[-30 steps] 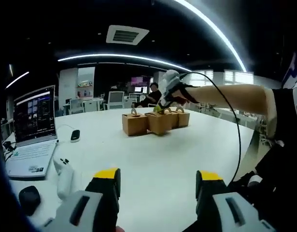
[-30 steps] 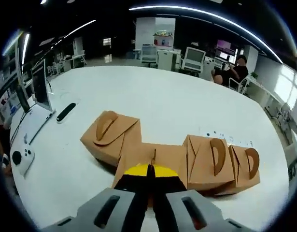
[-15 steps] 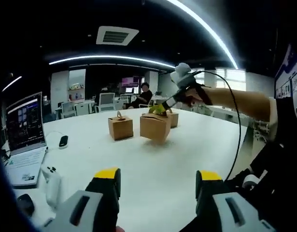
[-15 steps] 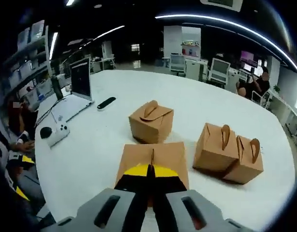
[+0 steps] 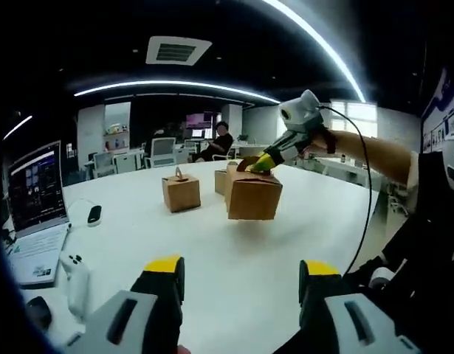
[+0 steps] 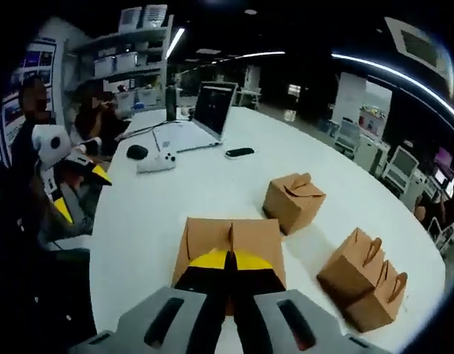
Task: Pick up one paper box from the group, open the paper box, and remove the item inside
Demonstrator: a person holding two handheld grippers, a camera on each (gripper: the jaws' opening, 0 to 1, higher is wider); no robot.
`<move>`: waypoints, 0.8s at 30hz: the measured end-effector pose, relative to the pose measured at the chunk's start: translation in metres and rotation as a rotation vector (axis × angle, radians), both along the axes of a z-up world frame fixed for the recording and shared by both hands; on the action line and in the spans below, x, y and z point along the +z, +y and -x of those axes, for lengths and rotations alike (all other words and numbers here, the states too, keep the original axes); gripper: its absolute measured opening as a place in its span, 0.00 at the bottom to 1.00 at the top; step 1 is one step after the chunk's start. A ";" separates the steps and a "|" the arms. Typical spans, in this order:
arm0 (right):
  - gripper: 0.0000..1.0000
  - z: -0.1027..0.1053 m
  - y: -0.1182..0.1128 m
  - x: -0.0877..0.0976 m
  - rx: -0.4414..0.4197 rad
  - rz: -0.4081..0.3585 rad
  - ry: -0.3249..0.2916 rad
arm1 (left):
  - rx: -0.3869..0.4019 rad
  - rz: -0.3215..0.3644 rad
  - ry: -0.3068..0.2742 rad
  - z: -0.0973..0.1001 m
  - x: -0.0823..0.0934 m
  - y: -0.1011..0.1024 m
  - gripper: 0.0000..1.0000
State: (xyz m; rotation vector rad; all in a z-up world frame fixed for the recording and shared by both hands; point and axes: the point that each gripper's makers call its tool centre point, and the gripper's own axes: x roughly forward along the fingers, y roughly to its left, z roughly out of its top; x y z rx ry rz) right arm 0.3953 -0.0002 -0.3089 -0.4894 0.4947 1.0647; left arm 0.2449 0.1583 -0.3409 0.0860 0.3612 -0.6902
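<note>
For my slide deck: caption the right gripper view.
Right gripper lifts one paper box by its handle above the white table.

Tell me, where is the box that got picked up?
In the left gripper view the picked-up box hangs above the white table, held by the right gripper, right of a lone box.

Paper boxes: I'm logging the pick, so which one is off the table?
The paper box pinched by its top handle in the right claw, hanging above the white table; the other boxes sit on it.
</note>
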 end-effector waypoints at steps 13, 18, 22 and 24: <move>0.02 0.029 -0.005 -0.020 0.300 0.075 -0.008 | 0.015 -0.010 0.019 -0.006 -0.006 -0.008 0.63; 0.02 0.033 -0.009 -0.034 0.321 0.091 0.031 | 0.010 -0.020 0.033 -0.006 -0.009 -0.008 0.63; 0.02 0.031 -0.013 -0.041 0.316 0.088 0.047 | 0.010 -0.022 0.043 -0.009 -0.012 -0.008 0.63; 0.02 0.028 -0.016 -0.041 0.310 0.079 0.051 | 0.007 -0.024 0.047 -0.010 -0.014 -0.009 0.63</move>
